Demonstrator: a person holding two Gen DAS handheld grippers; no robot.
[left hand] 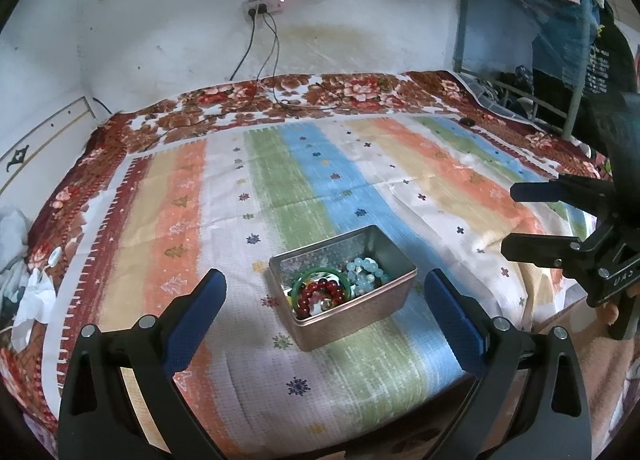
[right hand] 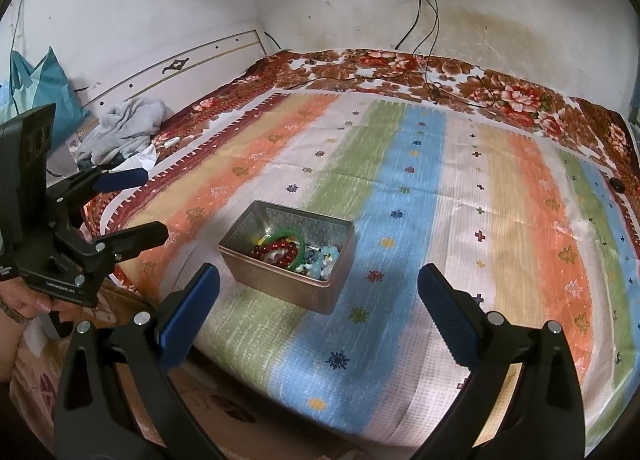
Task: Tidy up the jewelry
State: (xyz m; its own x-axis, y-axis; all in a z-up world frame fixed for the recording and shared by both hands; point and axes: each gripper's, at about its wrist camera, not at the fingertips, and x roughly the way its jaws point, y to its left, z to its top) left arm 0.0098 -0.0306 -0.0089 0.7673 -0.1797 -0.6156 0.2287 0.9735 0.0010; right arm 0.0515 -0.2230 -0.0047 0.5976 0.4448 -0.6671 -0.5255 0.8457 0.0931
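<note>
An open metal tin [left hand: 360,314] stands on the striped bedspread and also shows in the right wrist view [right hand: 280,284]. Inside lie a green bangle [left hand: 322,274], a dark red bead bracelet [left hand: 320,292] and pale blue beads [left hand: 366,272]; the same jewelry [right hand: 288,250] shows in the right wrist view. My left gripper [left hand: 324,300] is open and empty, just short of the tin. My right gripper [right hand: 318,292] is open and empty, near the tin's front right. Each gripper shows in the other's view: right [left hand: 508,220], left [right hand: 154,206].
The striped bedspread [left hand: 360,164] covers the bed over a floral blanket [left hand: 280,96]. Cables [left hand: 272,60] run from a wall socket onto the bed. Crumpled grey cloth [right hand: 124,128] lies by the headboard [right hand: 180,64]. A metal rack with clothes [left hand: 560,40] stands at the far right. A small dark object [right hand: 618,185] lies near the bed's right edge.
</note>
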